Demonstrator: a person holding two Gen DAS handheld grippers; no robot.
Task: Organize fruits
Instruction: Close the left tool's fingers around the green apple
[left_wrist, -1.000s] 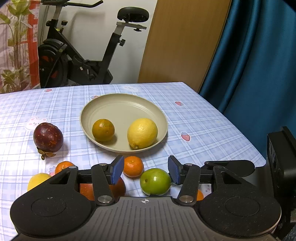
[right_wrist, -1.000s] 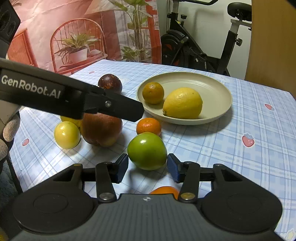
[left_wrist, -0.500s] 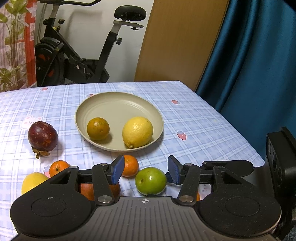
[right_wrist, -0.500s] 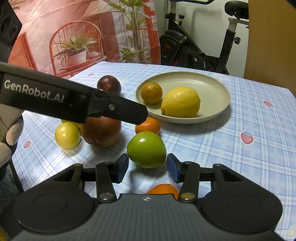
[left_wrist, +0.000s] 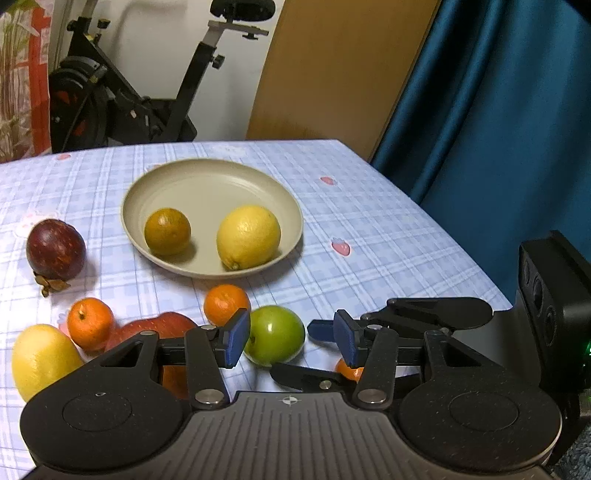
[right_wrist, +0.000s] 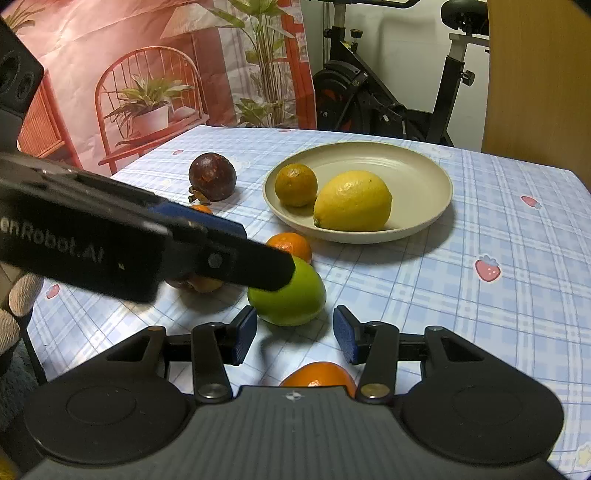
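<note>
A beige plate (left_wrist: 177, 181) (right_wrist: 424, 170) holds a dark orange (left_wrist: 167, 231) (right_wrist: 295, 184) and a lemon (left_wrist: 248, 237) (right_wrist: 352, 201). A green apple (left_wrist: 274, 335) (right_wrist: 291, 295) lies on the cloth just past both grippers. My left gripper (left_wrist: 291, 341) is open and empty, with the apple close to its left pad. My right gripper (right_wrist: 293, 338) is open and empty right behind the apple. Loose on the cloth are a mandarin (left_wrist: 227, 304) (right_wrist: 290, 247), a second mandarin (left_wrist: 90, 324), a red apple (left_wrist: 155, 328), a yellow fruit (left_wrist: 40, 360) and a purple mangosteen (left_wrist: 55, 249) (right_wrist: 212, 176).
Another mandarin (right_wrist: 317, 374) lies under my right gripper. My left gripper's finger (right_wrist: 221, 254) crosses the right wrist view in front of the fruit. The table's right edge (left_wrist: 443, 229) meets a blue curtain. An exercise bike (left_wrist: 147, 92) stands behind the table.
My left gripper has moved forward and right, so its finger now reaches over the green apple in the right wrist view. The fruits have not moved.
</note>
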